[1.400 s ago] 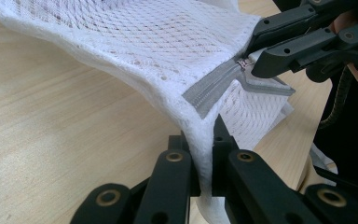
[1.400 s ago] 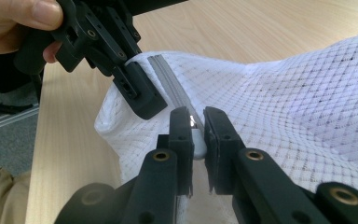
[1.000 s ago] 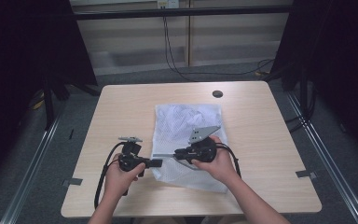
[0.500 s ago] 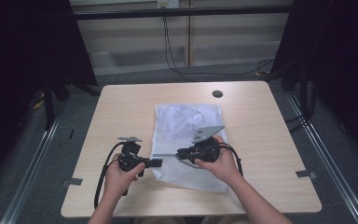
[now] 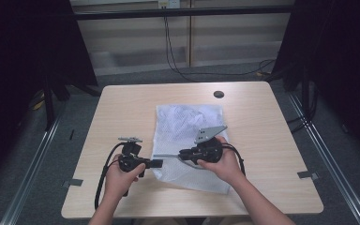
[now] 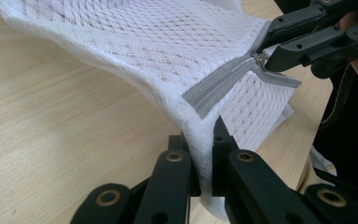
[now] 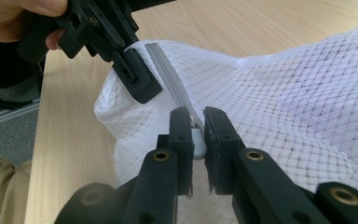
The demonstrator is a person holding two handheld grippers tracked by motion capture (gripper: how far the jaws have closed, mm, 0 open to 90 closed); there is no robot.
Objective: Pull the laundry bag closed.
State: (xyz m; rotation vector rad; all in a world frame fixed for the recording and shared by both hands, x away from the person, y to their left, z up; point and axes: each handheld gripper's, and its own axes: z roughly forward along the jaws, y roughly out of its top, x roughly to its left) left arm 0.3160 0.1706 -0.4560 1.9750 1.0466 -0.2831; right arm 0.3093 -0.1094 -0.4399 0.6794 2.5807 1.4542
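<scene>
A white mesh bag (image 5: 187, 123) with a grey zipper (image 5: 167, 155) lies on the wooden table (image 5: 122, 112), its near left corner lifted. My left gripper (image 5: 159, 163) is shut on the bag's edge (image 6: 200, 135), just past the end of the zipper (image 6: 219, 86). My right gripper (image 5: 182, 154) is shut on the zipper pull (image 7: 198, 142), a little way along the zipper (image 7: 168, 74) from the left gripper (image 7: 140, 88). In the left gripper view the right gripper (image 6: 266, 55) holds the pull (image 6: 259, 57) at the upper right, and the zipper is taut between the two grippers.
A small black round cap (image 5: 219, 94) sits in the table top near the far edge. The bag covers the table's middle, with bare wood to its left and right. Black cables (image 5: 178, 61) hang behind the table, and metal rails (image 5: 318, 145) run along the floor.
</scene>
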